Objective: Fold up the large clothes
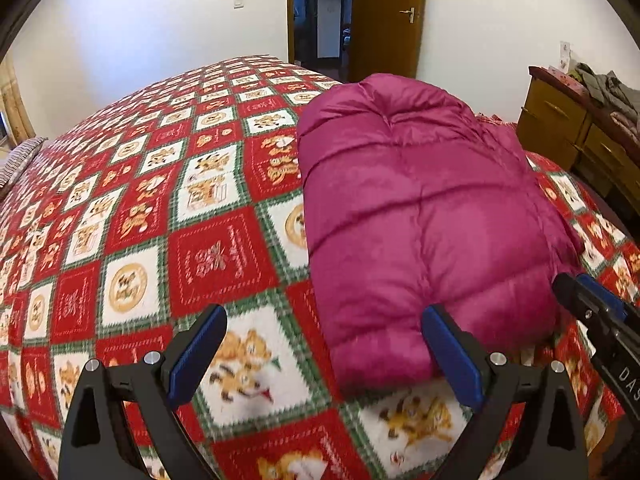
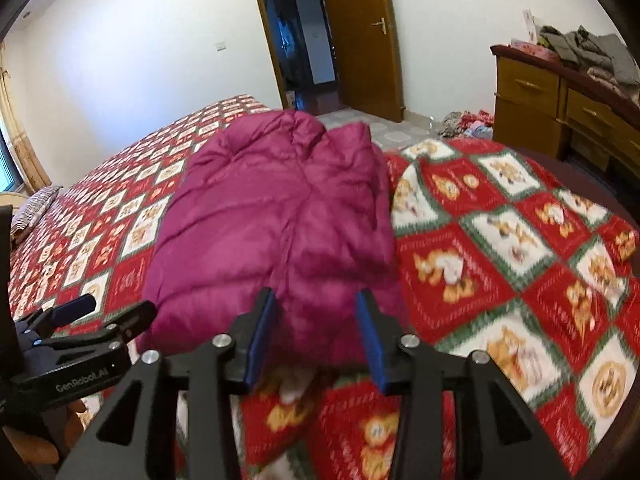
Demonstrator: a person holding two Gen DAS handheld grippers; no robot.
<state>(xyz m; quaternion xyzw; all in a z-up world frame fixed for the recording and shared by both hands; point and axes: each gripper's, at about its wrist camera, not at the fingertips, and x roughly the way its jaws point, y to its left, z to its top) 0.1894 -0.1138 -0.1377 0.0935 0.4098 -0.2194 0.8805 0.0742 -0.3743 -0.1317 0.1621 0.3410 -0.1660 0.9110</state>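
Observation:
A magenta puffer jacket [image 1: 416, 208] lies folded into a long bundle on the red patterned bedspread [image 1: 160, 216]. My left gripper [image 1: 324, 344] is open wide and empty, just short of the bundle's near left corner. The jacket [image 2: 276, 216] also fills the middle of the right wrist view. My right gripper [image 2: 316, 336] is open and empty at the bundle's near edge, its fingers over the hem. The right gripper [image 1: 592, 312] shows at the right edge of the left wrist view, and the left gripper [image 2: 100, 312] at the lower left of the right wrist view.
A wooden dresser [image 2: 560, 108] with a heap of clothes [image 2: 588, 52] stands right of the bed. An open brown door [image 2: 360, 36] is at the back. A striped pillow [image 2: 34, 208] lies at the bed's far left. Items lie on the floor [image 2: 464, 124] by the dresser.

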